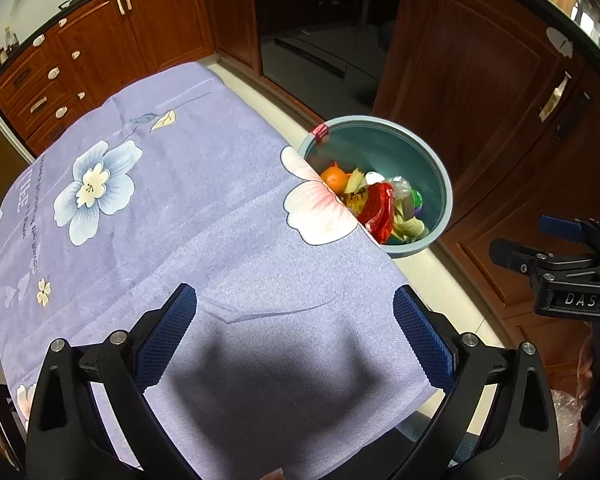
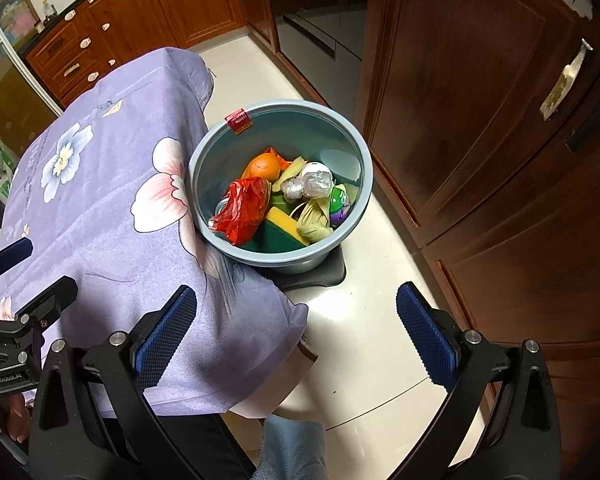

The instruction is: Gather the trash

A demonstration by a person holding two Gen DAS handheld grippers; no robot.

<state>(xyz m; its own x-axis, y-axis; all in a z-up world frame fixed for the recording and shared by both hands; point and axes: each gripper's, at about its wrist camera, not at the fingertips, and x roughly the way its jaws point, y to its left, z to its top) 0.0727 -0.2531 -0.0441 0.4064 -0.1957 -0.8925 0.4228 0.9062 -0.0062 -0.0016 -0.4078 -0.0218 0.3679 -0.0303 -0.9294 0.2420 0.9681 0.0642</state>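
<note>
Both claws spread wide, nothing between the blue pads. Left gripper (image 1: pixel 295 330) hovers over the near part of the table (image 1: pixel 220 200), angled down at the purple floral cloth, casting a dark shadow just ahead of its fingers. Right gripper (image 2: pixel 296 330) hangs off the table's right edge, half over the cloth corner, half over the pale floor (image 2: pixel 380 340), pointing down twd the bin. In the left view the right claw shows at the right edge, level w/ the table's near right corner, fingers pointing left; raised letters "DAS" on its black body. In the right view the left claw sits at the left edge over the cloth; white text reads approx "GenRobot.AI". A hand (image 2: pixel 14 420) shows under it, fingertips only.

Trash bin (image 2: pixel 280 180): round, grey-blue, on the floor touching the table's right edge, cloth draping just over its rim on that side. Red sticker (image 2: pixel 238 120) on the far inner wall, print too small to read. Inside: orange (image 2: pixel 264 166), red plastic bag (image 2: pixel 244 208), yellow/green sponge (image 2: pixel 284 226), crumpled clear wrap (image 2: pixel 310 186), purple-green ball-like item (image 2: pixel 340 204), pale peel scraps (image 2: pixel 314 226).

Cloth has printed lettering along its left edge, blurred; only "THE"-like caps partly legible. Wood cabinets (image 1: pixel 480 80) beyond the bin.
</note>
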